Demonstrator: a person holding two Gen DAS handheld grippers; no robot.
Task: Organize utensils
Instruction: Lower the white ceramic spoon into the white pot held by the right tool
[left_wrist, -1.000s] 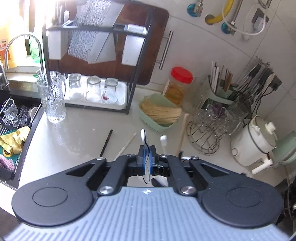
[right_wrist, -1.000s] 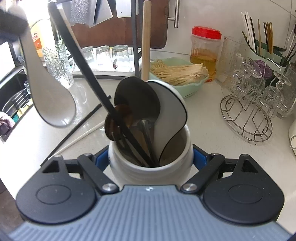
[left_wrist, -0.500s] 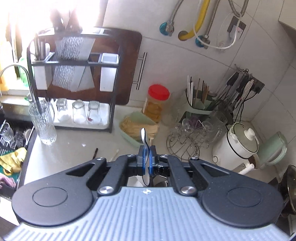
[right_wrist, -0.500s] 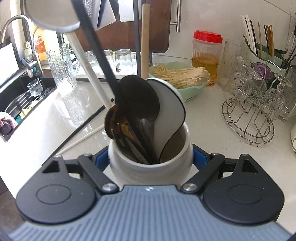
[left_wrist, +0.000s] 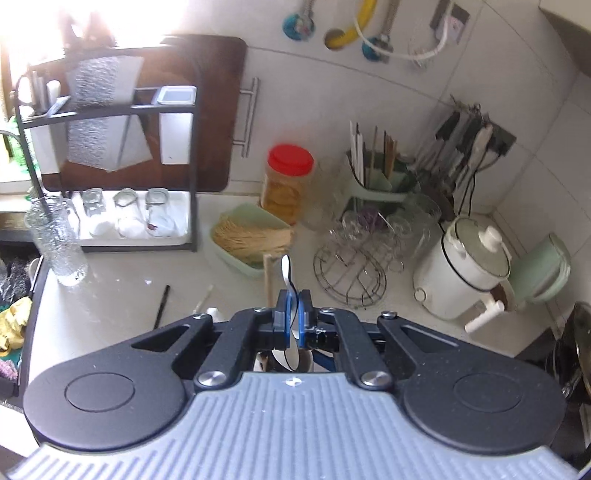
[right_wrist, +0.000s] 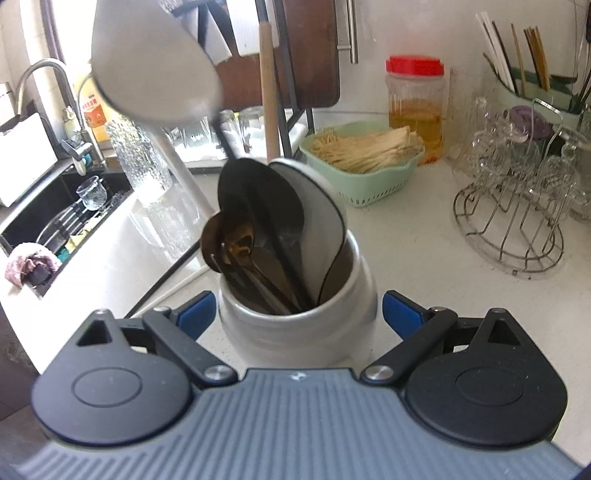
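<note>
My right gripper (right_wrist: 297, 312) holds a white ceramic utensil crock (right_wrist: 295, 317) between its blue pads on the counter. The crock holds dark ladles, a white spoon and a wooden handle (right_wrist: 267, 92). My left gripper (left_wrist: 293, 314) is shut on a white spoon (left_wrist: 286, 273), seen edge-on, above the crock. In the right wrist view that spoon's bowl (right_wrist: 151, 62) hangs large at the upper left, its handle slanting down toward the crock. A black chopstick (left_wrist: 161, 306) and a white chopstick (left_wrist: 203, 299) lie on the counter.
A green basket of noodles (right_wrist: 364, 166), a red-lidded jar (right_wrist: 415, 103), a wire glass rack (right_wrist: 517, 206) and a green chopstick holder (left_wrist: 373, 184) stand behind. A tall glass (left_wrist: 57, 240), dish rack (left_wrist: 110, 155) and sink (right_wrist: 55, 214) are left. A white cooker (left_wrist: 469, 269) is right.
My left gripper has risen and moved over the crock with the white spoon. In the right wrist view the spoon's bowl has swung higher and closer. The crock stays held.
</note>
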